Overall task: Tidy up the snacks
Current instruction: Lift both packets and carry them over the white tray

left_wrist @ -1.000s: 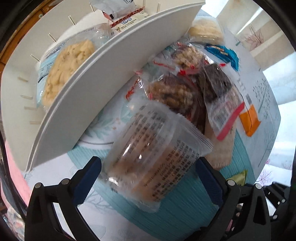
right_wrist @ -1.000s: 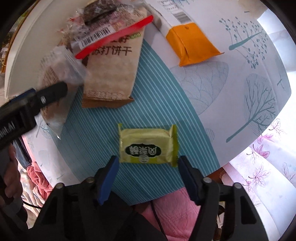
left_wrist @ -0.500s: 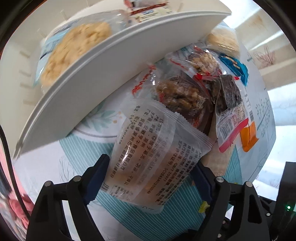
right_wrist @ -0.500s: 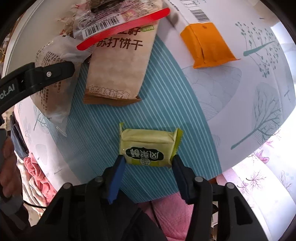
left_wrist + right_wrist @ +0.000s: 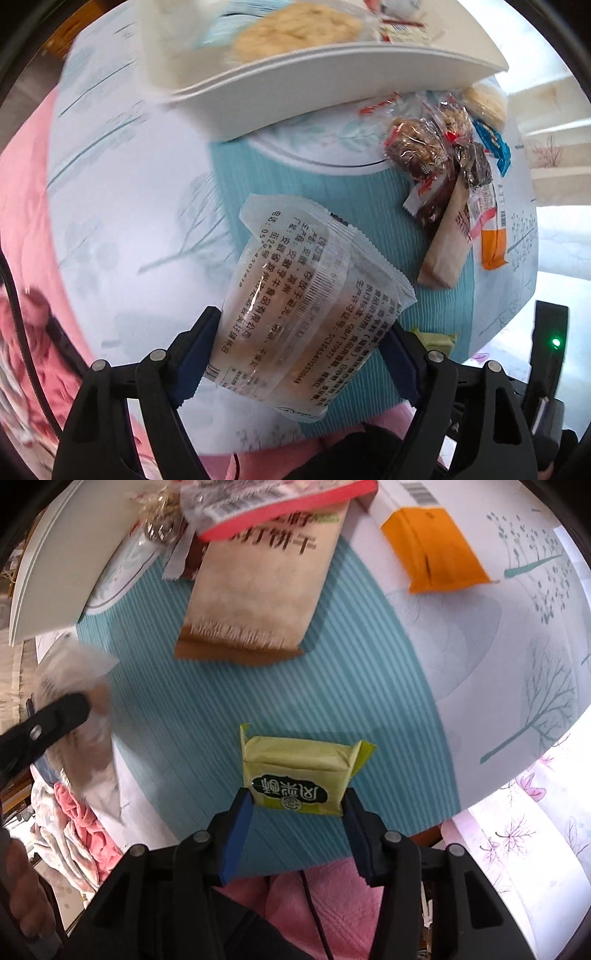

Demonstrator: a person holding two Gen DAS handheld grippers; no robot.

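Clear printed snack packet (image 5: 306,317), pale brown inside, in left gripper (image 5: 301,343).

Clear printed snack pack (image 5: 310,321) gripped aloft; yellow pack (image 5: 301,775) gripped.

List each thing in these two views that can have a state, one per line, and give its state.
Left gripper: jaws shut on the clear packet.
Clear packet: sealed, held above the table.
Right gripper: jaws shut on the yellow packet.
Yellow packet: sealed, tilted.
Brown cracker packet: sealed, lying flat.
Orange packet: sealed, lying flat.
White tray: holding snacks.
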